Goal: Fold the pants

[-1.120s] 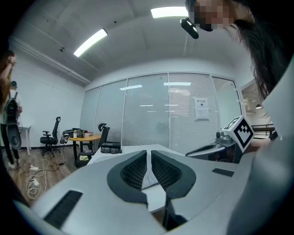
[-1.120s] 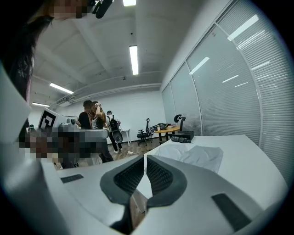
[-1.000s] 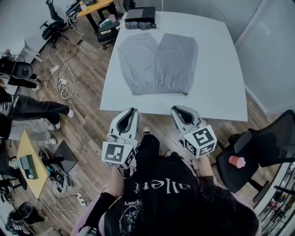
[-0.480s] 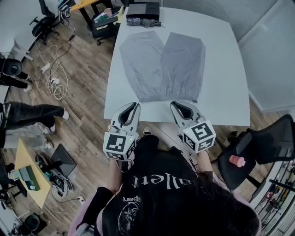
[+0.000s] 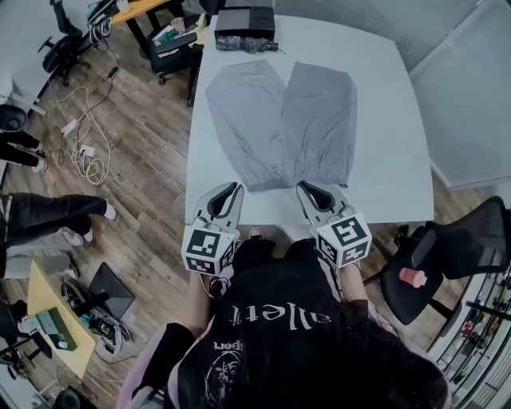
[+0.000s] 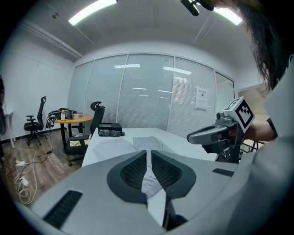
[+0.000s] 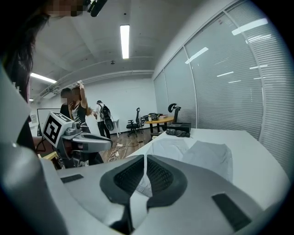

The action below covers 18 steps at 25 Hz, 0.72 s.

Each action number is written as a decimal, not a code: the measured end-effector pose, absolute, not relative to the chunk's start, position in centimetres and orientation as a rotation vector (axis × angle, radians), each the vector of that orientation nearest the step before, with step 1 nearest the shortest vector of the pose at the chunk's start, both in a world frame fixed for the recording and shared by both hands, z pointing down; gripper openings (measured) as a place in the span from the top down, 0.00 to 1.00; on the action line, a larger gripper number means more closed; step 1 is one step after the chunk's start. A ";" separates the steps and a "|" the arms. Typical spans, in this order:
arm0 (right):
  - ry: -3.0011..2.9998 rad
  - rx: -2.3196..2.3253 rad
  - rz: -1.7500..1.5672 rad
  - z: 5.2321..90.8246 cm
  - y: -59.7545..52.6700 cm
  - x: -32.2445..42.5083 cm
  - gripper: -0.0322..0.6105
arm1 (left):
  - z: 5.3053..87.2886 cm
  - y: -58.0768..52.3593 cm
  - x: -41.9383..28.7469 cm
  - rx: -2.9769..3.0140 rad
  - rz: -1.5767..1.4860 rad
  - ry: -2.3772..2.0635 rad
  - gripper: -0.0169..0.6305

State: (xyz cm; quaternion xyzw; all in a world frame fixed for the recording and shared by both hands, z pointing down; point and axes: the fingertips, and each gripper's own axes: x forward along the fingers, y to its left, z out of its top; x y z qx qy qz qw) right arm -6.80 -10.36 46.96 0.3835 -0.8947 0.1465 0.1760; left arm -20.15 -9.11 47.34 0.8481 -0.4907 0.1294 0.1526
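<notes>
I am at the approach step: my left gripper (image 5: 229, 192) and right gripper (image 5: 310, 192), jaws together and empty, hang near the grey pants (image 5: 279, 120) lying flat on the white table (image 5: 391, 160), so next I should open both and pinch the near edge.

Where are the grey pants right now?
In the head view, the pants lie flat on the white table, left of centre, nearer than the black box.
</notes>
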 end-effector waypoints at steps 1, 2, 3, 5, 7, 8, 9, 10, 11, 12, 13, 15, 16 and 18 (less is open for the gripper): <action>-2.525 1.091 0.421 47.2 -10.5 -6.6 0.90 | 47.8 -9.3 -20.1 2.424 0.376 -1.400 0.90; -2.516 1.096 0.428 47.5 -10.7 -6.4 0.90 | 48.2 -9.4 -20.1 2.414 0.381 -1.390 0.90; -2.508 1.100 0.435 47.8 -10.8 -6.1 0.90 | 48.7 -9.5 -20.0 2.404 0.387 -1.377 0.90; -2.492 1.107 0.455 48.6 -11.0 -5.4 0.90 | 49.8 -9.7 -19.8 2.383 0.405 -1.355 0.90; -2.472 1.110 0.479 49.6 -11.2 -4.5 0.90 | 51.1 -9.9 -19.7 2.360 0.434 -1.343 0.90; -2.460 1.110 0.489 50.2 -11.4 -4.1 0.90 | 51.8 -10.0 -19.7 2.345 0.452 -1.339 0.90; -2.446 1.109 0.497 50.8 -11.6 -3.6 0.90 | 52.5 -10.1 -19.7 2.328 0.468 -1.333 0.90; -2.432 1.107 0.505 51.5 -11.9 -3.0 0.90 | 53.3 -10.2 -19.6 2.309 0.479 -1.323 0.90; -2.417 1.104 0.513 52.1 -12.1 -2.5 0.90 | 54.0 -10.3 -19.6 2.290 0.487 -1.309 0.90; -2.399 1.102 0.523 52.8 -12.3 -1.8 0.90 | 54.7 -10.3 -19.5 2.270 0.492 -1.293 0.90; -2.379 1.101 0.534 53.5 -12.5 -1.1 0.90 | 55.5 -10.3 -19.4 2.250 0.498 -1.278 0.90; -2.340 1.105 0.556 54.8 -12.6 0.3 0.90 | 56.9 -10.2 -19.3 2.212 0.522 -1.267 0.90; -2.322 1.111 0.567 55.4 -12.7 1.1 0.90 | 57.6 -10.1 -19.3 2.193 0.541 -1.265 0.90; -2.287 1.133 0.587 56.6 -13.0 2.7 0.90 | 59.1 -10.1 -19.3 2.153 0.579 -1.251 0.89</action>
